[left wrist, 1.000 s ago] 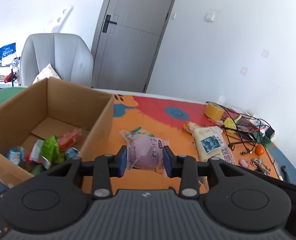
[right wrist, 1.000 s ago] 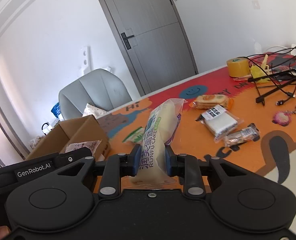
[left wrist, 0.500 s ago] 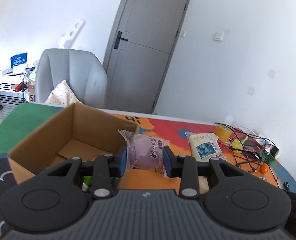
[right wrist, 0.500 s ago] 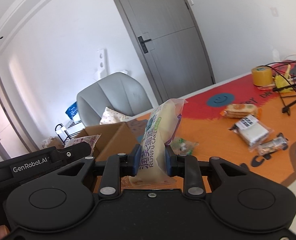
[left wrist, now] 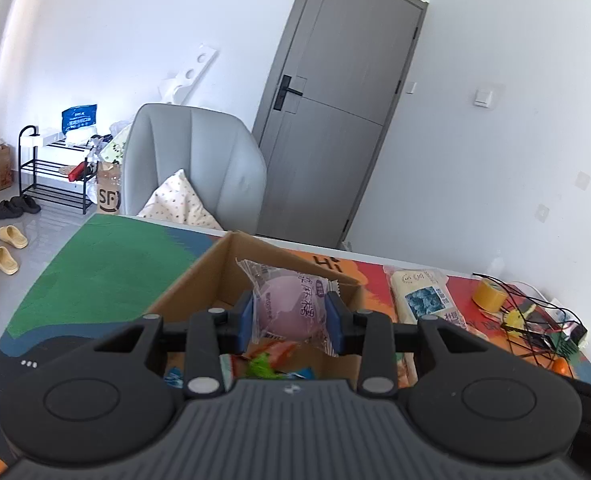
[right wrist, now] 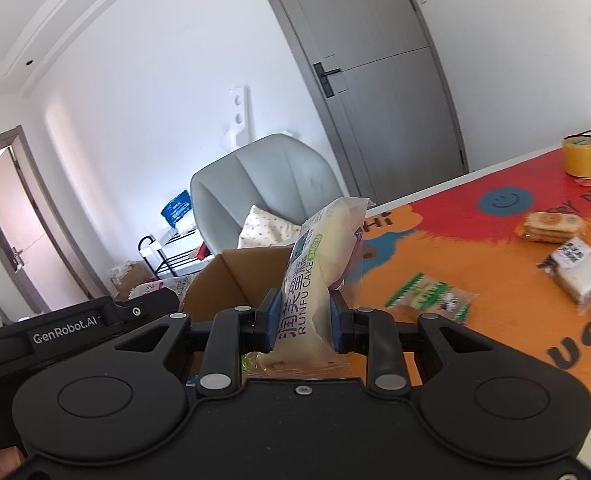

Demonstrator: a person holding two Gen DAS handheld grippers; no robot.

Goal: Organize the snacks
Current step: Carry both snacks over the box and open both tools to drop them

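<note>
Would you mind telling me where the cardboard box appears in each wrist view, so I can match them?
Left wrist: the box sits centre, just beyond the left gripper, behind its purple bun.
Right wrist: the box is left of centre, behind the right gripper and its cake pack.
Shared landmark: the grey chair.

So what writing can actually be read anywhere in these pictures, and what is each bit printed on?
"RUNFU CAKE": cake packet held in the right hand-held gripper; Chinese characters beside it.
"GenRobot.AI": left hand-held gripper's casing.
"SF": paper bag on the floor.
"Hi": table mat.
Purple bun wrapper in the left hand-held gripper: Chinese print, too blurred.
White packet: too small.
QR-code snack: unreadable.
</note>
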